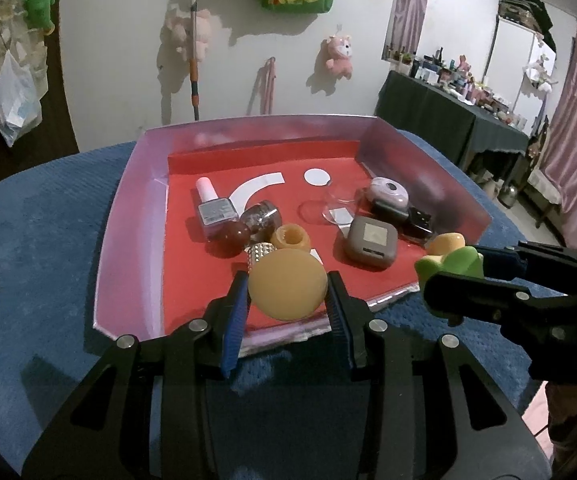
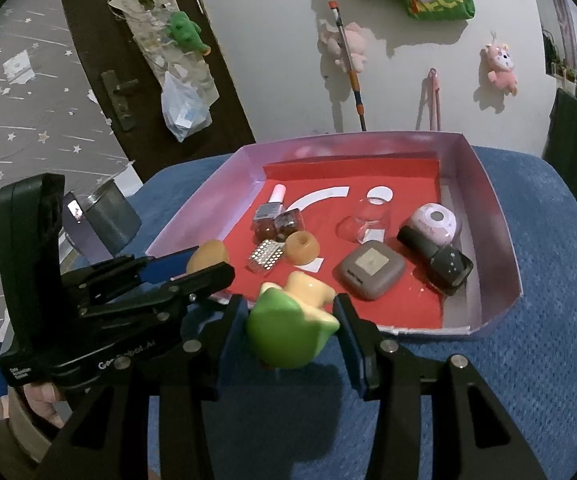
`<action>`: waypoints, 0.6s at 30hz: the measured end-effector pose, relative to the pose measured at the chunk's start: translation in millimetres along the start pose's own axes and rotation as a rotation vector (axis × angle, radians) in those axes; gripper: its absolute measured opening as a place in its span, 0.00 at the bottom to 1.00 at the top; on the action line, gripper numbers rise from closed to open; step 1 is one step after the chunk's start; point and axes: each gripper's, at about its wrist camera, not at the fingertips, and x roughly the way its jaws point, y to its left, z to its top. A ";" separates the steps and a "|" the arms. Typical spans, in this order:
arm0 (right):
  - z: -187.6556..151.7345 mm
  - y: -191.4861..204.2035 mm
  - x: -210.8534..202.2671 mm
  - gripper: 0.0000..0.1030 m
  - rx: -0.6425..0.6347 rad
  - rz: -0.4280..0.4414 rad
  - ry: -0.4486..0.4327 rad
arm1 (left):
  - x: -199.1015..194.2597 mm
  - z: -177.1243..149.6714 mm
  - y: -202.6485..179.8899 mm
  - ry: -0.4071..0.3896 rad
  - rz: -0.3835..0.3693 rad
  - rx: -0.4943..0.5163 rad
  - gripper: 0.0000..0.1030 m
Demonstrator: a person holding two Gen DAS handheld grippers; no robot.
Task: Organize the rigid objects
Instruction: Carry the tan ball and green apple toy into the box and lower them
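Risk is a slip: the left gripper (image 1: 287, 295) pinches a smooth orange ball (image 1: 287, 285) over the near edge of the tray (image 1: 128, 216), the right gripper (image 2: 294, 330) pinches a glossy green-and-yellow figurine (image 2: 288, 328) just beside that edge, and either could fall onto the bottles (image 1: 216, 210) inside.

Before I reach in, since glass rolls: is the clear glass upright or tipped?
Tipped. The clear glass lies on its side on the tray floor, mouth toward the far wall.

I see the tray (image 1: 128, 216) on the cloth (image 1: 48, 208); in it, the bottle (image 1: 214, 208) far left, the square case (image 1: 370, 242) right, the glass (image 1: 338, 200) behind it.
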 end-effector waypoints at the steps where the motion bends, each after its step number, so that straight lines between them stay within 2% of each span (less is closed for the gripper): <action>1: 1.6 -1.3 1.9 0.46 0.001 -0.001 0.002 | 2.7 1.0 0.5 0.005 -0.002 -0.001 0.35; 8: 12.2 -12.5 19.2 0.46 0.007 -0.010 0.036 | 24.7 4.5 3.9 0.058 -0.029 -0.002 0.35; 12: 15.3 -19.2 36.2 0.46 0.019 0.002 0.093 | 36.1 4.4 7.1 0.097 -0.063 -0.017 0.35; 18: 23.2 -22.2 46.6 0.46 0.017 0.011 0.122 | 49.8 2.0 10.3 0.139 -0.072 -0.028 0.35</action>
